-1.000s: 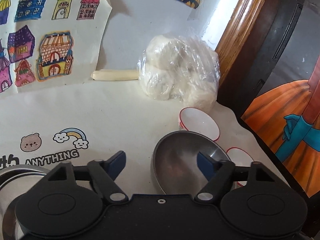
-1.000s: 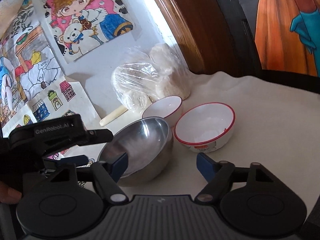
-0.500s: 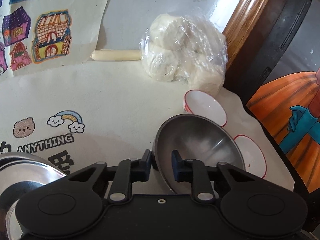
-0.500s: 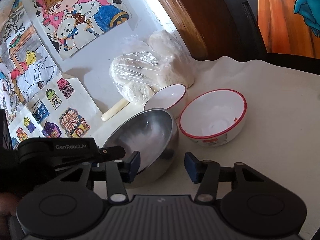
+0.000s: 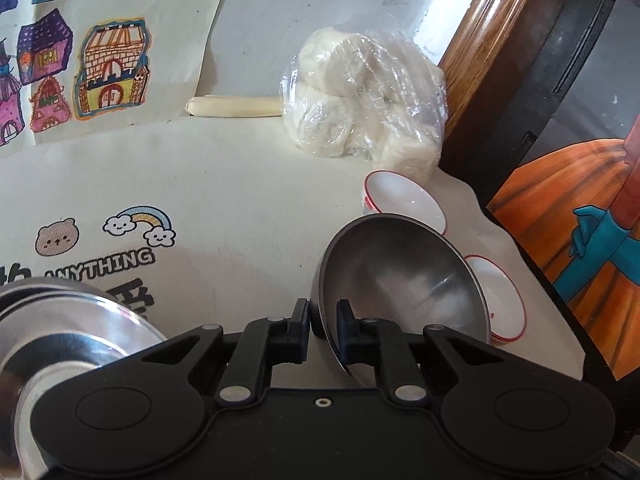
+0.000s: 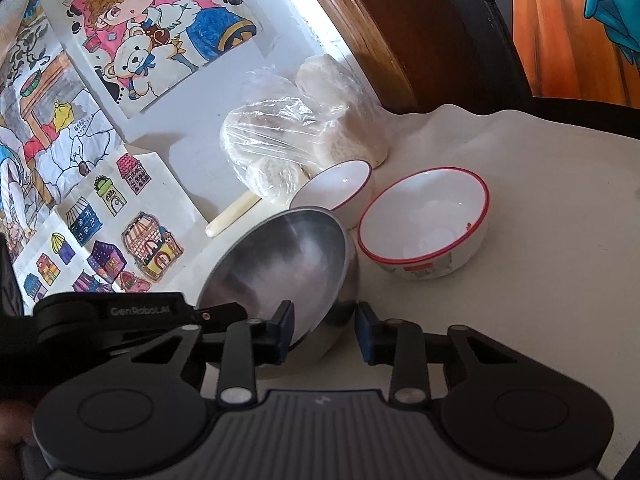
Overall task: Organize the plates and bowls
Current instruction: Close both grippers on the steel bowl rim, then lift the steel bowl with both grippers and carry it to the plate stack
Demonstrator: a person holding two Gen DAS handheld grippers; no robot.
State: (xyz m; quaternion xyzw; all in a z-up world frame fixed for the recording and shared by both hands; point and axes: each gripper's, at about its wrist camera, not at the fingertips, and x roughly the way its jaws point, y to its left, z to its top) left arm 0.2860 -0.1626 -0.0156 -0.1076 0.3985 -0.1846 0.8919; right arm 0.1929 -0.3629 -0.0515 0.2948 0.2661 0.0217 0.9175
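My left gripper (image 5: 323,319) is shut on the near rim of a steel bowl (image 5: 404,292), which is tilted up on its edge. The same steel bowl (image 6: 280,268) shows in the right wrist view, with the left gripper's black body (image 6: 132,316) at its left rim. My right gripper (image 6: 323,330) straddles the bowl's near right rim, jaws partly closed with a gap left. A larger white red-rimmed bowl (image 6: 428,228) sits right of the steel bowl; a smaller one (image 6: 340,188) sits behind it. Both show in the left wrist view, the smaller bowl (image 5: 404,200) and the larger bowl (image 5: 496,300).
A clear bag of white buns (image 5: 360,104) and a pale stick (image 5: 236,106) lie by the wall. Stacked steel plates (image 5: 60,328) sit at the left. Drawings (image 6: 152,20) hang on the wall. A wooden frame (image 5: 480,52) bounds the right; the cloth-covered table's edge (image 5: 540,280) is close.
My left gripper shut on the steel bowl's rim and tipped it up. My right gripper's jaws narrowed and moved in over the bowl's other side.
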